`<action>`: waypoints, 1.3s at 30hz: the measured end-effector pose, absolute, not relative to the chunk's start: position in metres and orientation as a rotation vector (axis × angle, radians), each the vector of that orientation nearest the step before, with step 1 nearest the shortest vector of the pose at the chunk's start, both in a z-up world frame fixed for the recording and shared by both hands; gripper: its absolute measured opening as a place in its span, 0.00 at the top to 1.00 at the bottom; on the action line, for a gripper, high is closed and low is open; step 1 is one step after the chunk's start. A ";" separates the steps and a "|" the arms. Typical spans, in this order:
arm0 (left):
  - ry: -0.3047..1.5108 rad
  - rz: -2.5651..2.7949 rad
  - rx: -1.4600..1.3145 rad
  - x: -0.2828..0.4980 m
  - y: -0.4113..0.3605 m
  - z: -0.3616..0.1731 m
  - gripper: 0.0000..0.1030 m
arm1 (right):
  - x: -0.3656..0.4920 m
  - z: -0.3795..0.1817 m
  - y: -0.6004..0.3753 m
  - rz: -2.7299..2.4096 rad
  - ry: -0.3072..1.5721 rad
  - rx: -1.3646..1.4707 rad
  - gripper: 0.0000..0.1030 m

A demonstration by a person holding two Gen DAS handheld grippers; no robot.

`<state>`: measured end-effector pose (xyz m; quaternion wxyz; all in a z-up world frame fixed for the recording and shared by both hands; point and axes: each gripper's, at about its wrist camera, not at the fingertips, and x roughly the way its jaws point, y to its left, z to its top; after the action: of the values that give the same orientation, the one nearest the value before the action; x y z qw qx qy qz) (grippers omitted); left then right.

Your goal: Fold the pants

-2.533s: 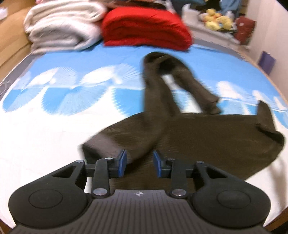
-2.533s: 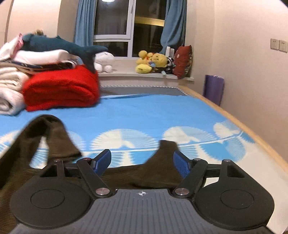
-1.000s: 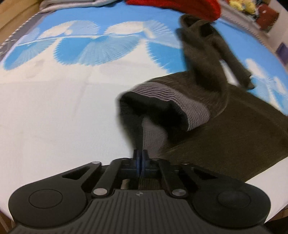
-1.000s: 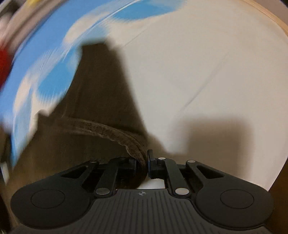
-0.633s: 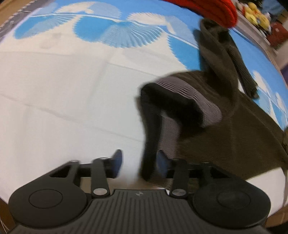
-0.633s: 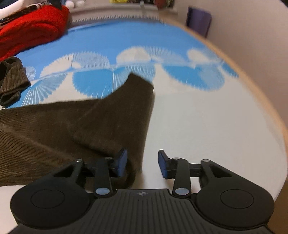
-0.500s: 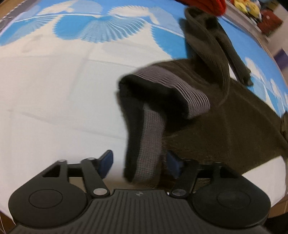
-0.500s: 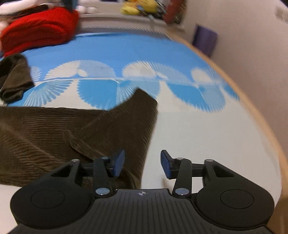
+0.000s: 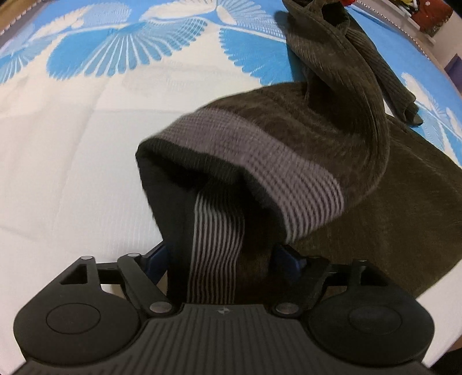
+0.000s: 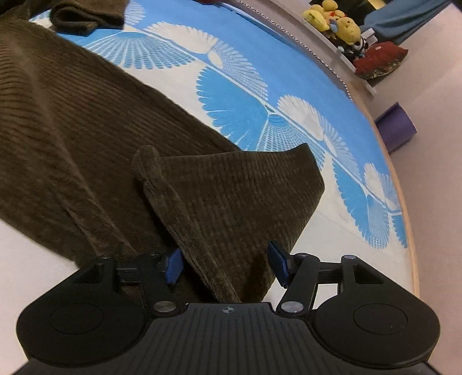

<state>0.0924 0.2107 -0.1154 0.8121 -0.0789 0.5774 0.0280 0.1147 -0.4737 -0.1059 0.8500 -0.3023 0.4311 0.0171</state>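
Brown corduroy pants (image 10: 72, 115) sprawl across the blue-and-white bed (image 9: 72, 144), still unfolded: the left tongs (image 9: 221, 259) are opening around the grey ribbed waistband (image 9: 260, 161), the right tongs (image 10: 226, 265) opening around a turned-up corner (image 10: 231, 196), legs lying tangled farther off.

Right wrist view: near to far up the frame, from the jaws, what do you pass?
Right gripper, jaws opening with cloth between them → folded corner of the brown pants → blue-and-white fan-print bedspread → ledge with yellow stuffed toys.
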 end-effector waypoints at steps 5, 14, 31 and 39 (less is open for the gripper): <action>1.221 0.078 -0.122 0.099 0.207 -0.109 0.49 | 0.128 -0.090 -0.486 -0.052 0.848 -0.530 0.85; 1.116 0.026 -0.122 0.075 0.213 -0.068 0.69 | 0.091 -0.031 -0.629 -0.583 0.677 0.452 0.91; 1.332 0.161 -0.101 0.033 0.262 -0.084 0.47 | 0.051 -0.101 -0.666 -0.525 1.109 0.757 0.52; 1.346 0.187 -0.061 0.036 0.256 -0.091 0.57 | 0.055 -0.101 -0.661 -0.583 1.100 0.656 0.90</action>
<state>0.0362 0.2565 -0.0914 0.7775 -0.0283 0.6222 0.0864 0.0552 -0.6606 -0.1011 0.7627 0.3014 0.5056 -0.2679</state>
